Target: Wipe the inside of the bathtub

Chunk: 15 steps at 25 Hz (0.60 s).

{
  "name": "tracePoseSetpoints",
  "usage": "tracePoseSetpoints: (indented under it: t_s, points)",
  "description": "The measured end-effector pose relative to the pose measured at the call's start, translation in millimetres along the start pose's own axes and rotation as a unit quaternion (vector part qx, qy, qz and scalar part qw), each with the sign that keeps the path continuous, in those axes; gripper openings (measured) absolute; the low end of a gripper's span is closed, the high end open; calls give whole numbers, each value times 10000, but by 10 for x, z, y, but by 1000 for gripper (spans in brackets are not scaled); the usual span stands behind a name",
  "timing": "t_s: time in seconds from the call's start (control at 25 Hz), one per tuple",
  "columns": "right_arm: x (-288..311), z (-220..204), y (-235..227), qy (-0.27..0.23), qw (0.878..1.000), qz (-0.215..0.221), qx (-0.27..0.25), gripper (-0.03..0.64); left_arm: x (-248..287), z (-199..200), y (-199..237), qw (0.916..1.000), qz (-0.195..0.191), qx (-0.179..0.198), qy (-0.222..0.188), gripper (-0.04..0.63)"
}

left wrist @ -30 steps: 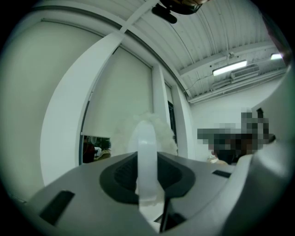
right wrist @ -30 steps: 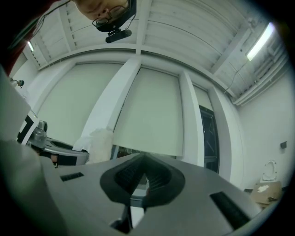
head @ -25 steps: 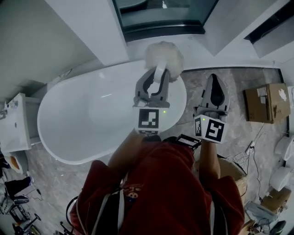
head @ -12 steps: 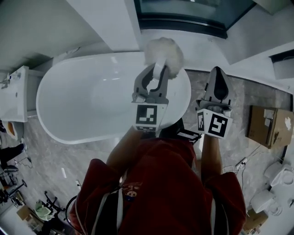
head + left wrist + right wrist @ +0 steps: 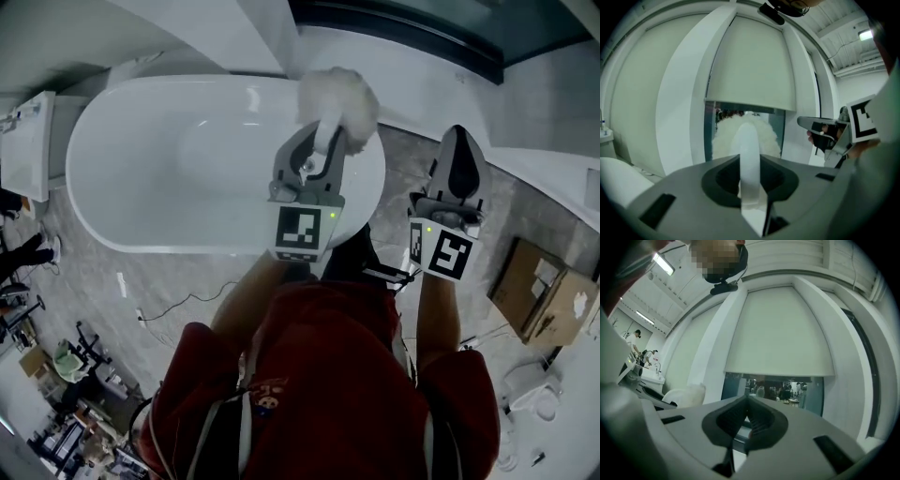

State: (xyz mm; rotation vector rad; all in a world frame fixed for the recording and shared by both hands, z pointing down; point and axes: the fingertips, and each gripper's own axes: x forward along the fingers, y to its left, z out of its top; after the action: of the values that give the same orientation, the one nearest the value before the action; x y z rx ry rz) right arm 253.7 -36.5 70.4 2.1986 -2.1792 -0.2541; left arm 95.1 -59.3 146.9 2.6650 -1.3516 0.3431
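Upper centre of the head view: white bathtub (image 5: 141, 159), long side running left to right. Left tool (image 5: 319, 141) clenched on a flat white handle (image 5: 749, 154). Fluffy white duster (image 5: 339, 94) on that handle sits over the tub's right end near the far rim; contact with the tub surface can't be told. Right tool (image 5: 459, 141) at frame right over the grey floor (image 5: 187, 281), jaws together, nothing between them. Wiping looks not yet started. Risks: the handle is thin and smooth, so it may twist or slide in the jaws once the duster is pressed down. One-tool hold only, so the duster could drop into the tub.
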Motion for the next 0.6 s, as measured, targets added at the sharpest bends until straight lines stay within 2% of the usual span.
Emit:
tracePoseSetpoints:
  t_s: [0.08,0.2,0.36,0.6]
  points:
    - [93,-205,-14,-18,9998,173,39,11,136,-220,-18,9997,88,9,220,92]
    - [244,-502,103,28,9987,502,75,11,314,-584,17,9984,226,-215,479,92]
    - [313,-959,287,148,9963,849,42,11,521,-1279,31,9929,331,-728,883,92]
    - [399,-1678,469,399,9928,1120,-113,11,838,-2322,20,9840,430,-1042,1381,92]
